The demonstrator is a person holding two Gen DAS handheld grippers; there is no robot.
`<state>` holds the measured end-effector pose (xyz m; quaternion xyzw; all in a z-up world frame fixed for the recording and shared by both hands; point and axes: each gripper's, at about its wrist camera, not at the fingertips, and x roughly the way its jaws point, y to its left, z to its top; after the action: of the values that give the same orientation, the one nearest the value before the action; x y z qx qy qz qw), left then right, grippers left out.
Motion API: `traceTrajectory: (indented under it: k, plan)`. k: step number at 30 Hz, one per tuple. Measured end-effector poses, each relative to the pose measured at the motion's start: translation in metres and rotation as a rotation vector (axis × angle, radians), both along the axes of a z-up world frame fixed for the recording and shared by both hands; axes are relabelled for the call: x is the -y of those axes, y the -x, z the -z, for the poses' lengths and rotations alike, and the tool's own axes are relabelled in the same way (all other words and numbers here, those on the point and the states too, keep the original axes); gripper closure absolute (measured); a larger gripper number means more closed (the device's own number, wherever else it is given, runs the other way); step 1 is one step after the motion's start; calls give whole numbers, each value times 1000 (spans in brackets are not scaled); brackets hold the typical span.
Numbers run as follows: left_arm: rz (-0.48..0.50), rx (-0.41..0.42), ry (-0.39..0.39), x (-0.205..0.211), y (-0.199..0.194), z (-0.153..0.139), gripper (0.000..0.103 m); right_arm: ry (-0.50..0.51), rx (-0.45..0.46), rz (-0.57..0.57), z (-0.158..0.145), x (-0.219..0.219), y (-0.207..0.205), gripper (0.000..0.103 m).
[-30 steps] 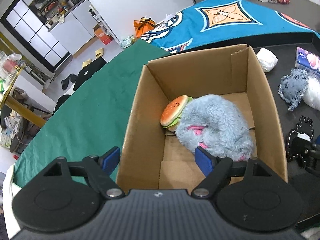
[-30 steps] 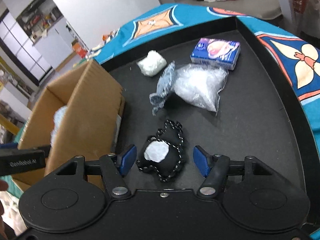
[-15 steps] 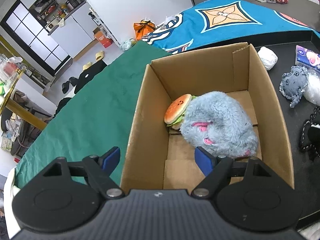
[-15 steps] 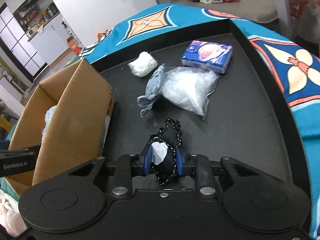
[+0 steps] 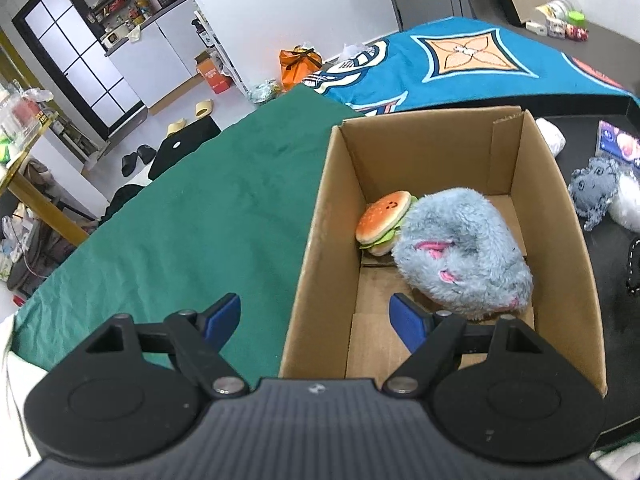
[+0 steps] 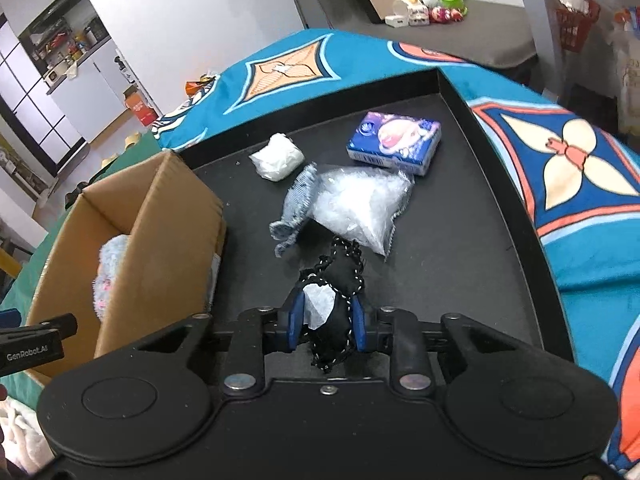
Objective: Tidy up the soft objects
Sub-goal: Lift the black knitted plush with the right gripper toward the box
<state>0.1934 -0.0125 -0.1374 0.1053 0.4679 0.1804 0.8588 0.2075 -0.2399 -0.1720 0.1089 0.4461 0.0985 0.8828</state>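
Note:
My right gripper [image 6: 326,316] is shut on a black pouch [image 6: 340,280] with a white label and beaded trim, lifted a little off the black tray [image 6: 460,264]. A cardboard box [image 5: 560,216] holds a fluffy grey-blue plush [image 5: 460,256] and a small burger plush [image 5: 382,220]. My left gripper [image 5: 316,318] stands open over the box's near left wall, with nothing between its fingers. On the tray lie a grey knitted toy [image 6: 296,204], a clear plastic bag [image 6: 360,204], a white wad [image 6: 276,158] and a blue tissue pack [image 6: 394,142].
The box [image 6: 160,232] stands at the tray's left end, partly on a green cloth [image 5: 180,208]. A blue patterned cloth [image 6: 580,168] borders the tray at the back and right. The tray has a raised rim. Room clutter lies beyond on the floor.
My right gripper closed on the black pouch and raised it off the tray. The left gripper drifted slightly, so the box sits further right in its view; its jaws stayed open.

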Motion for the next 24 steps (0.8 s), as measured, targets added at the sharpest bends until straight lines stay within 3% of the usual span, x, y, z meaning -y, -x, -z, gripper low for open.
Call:
traceTrajectory:
  k: [16, 24]
  plan:
    - [30, 74, 103, -14, 7, -5, 24, 69, 95, -31, -44, -27, 2, 78]
    - [48, 102, 145, -17, 8, -6, 36, 82, 146, -53, -68, -46, 0, 77]
